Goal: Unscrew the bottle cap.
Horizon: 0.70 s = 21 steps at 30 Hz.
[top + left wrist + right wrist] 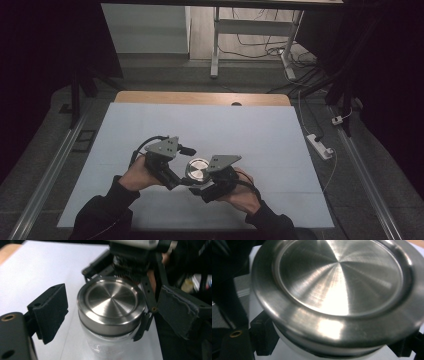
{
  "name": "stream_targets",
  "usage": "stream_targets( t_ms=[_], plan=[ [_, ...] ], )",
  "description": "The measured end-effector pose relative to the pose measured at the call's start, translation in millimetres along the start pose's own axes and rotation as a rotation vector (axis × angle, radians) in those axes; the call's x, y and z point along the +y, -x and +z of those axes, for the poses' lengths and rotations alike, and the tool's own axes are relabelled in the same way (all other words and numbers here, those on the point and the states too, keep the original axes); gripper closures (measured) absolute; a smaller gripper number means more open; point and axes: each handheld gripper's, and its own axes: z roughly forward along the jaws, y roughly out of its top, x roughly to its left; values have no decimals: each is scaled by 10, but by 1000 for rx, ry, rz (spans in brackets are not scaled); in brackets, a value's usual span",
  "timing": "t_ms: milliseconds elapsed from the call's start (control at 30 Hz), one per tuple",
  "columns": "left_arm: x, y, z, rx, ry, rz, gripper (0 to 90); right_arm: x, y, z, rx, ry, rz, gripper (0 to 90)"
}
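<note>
The jar (197, 172), clear glass under a steel lid (111, 302), stands on the white sheet (240, 130) near the table's front edge, between the two grippers. The right gripper (202, 187) is clenched on the jar's body just below the lid, one jaw on each side. The left gripper (110, 317) is released: its jaws flank the lid, pads (51, 312) clear of the rim.
</note>
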Motion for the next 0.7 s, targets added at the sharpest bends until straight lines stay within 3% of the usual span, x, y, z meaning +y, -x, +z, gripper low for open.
stream_targets(
  t_ms=[133, 233, 333, 433, 500, 600, 700],
  plan=[
    [2, 25, 141, -15, -57, 16, 157, 8, -56, 20, 23, -13, -26, 148],
    [-12, 23, 177, 10, -40, -11, 199, 6, -59, 22, 17, -18, -32, 149],
    [0, 28, 223, 84, -13, -81, 203, 2, -17, 12, -20, -11, -3, 148],
    [34, 61, 323, 202, 6, -178, 203, -18, 46, -3, -77, -9, 45, 148],
    [57, 79, 377, 244, 5, -190, 201, -33, 77, -6, -121, -13, 63, 148],
    [48, 21, 317, 173, 63, -211, 98, -41, 86, -17, -129, -1, 74, 149],
    [10, -39, 159, 117, 103, -198, 78, -28, 69, -29, -110, 13, 63, 148]
  ],
)
